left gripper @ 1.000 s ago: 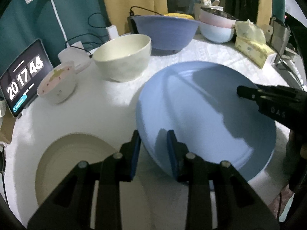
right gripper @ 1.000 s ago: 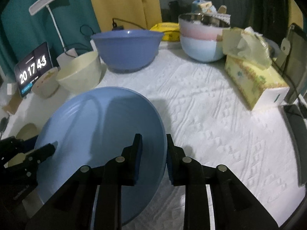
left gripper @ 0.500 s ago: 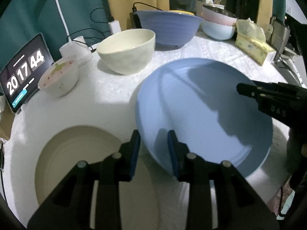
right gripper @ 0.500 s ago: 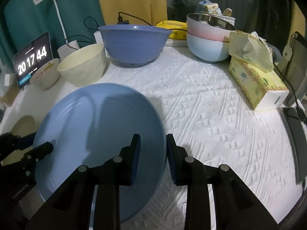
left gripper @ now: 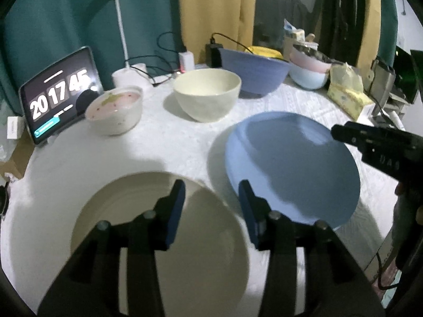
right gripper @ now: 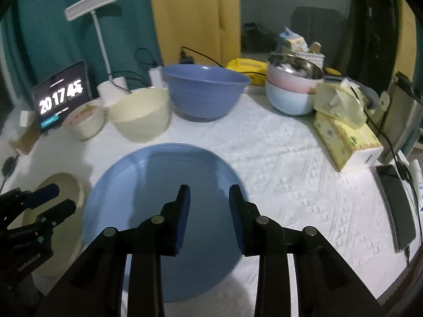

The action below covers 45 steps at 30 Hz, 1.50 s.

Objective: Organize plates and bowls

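Now both grippers stand apart with nothing between their pads. The left gripper (left gripper: 211,192), whose jaws have just been opening, hangs over the gap between the beige plate (left gripper: 137,227) and the blue plate (left gripper: 293,163), free of both. The right gripper (right gripper: 209,198), jaws also just widened, hovers over the blue plate's near half without touching it. The blue plate lies on the white cloth (right gripper: 290,163), just beside the beige plate on the left. Behind them stand a speckled bowl (left gripper: 115,111), a cream bowl (left gripper: 207,95) and a big blue bowl (left gripper: 253,71) in a row, then a pink-and-pale-blue stack of bowls (right gripper: 290,92) to the right. A tissue box (right gripper: 346,137) sits at the right edge, with a clock tablet (left gripper: 59,95) and lamp (left gripper: 119,26) at the far left.
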Tool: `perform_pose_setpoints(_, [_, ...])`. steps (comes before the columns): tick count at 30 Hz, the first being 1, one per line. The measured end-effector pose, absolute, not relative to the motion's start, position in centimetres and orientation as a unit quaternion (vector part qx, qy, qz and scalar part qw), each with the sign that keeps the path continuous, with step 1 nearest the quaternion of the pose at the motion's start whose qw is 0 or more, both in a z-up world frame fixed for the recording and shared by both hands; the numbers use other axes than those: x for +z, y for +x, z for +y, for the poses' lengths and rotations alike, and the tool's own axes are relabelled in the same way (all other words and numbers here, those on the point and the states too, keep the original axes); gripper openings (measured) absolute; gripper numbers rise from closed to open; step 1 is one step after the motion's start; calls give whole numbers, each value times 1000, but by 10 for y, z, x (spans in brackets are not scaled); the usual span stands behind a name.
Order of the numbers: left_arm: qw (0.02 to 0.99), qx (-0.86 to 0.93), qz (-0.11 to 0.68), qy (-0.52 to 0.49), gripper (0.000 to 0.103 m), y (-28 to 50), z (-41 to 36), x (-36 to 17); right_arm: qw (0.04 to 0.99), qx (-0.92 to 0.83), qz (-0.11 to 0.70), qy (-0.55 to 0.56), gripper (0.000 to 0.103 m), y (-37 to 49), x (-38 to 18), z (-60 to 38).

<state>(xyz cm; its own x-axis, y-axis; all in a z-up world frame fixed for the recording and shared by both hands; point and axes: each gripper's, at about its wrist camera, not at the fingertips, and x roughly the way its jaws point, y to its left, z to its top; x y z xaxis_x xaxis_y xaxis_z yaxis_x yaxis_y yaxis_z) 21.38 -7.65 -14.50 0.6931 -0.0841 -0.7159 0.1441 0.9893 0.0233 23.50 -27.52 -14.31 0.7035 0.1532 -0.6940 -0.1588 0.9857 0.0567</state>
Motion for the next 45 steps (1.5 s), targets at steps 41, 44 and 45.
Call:
perform_pose_setpoints(41, [932, 33, 359, -34, 45, 134, 58, -153, 898, 188, 395, -48, 33, 178, -156, -149])
perform_pose_setpoints(44, [931, 40, 361, -37, 45, 129, 67, -157, 893, 194, 403, -50, 32, 175, -163, -142])
perform_pose_setpoints(45, [930, 41, 363, -38, 45, 128, 69, -159, 891, 196, 406, -52, 33, 174, -165, -139])
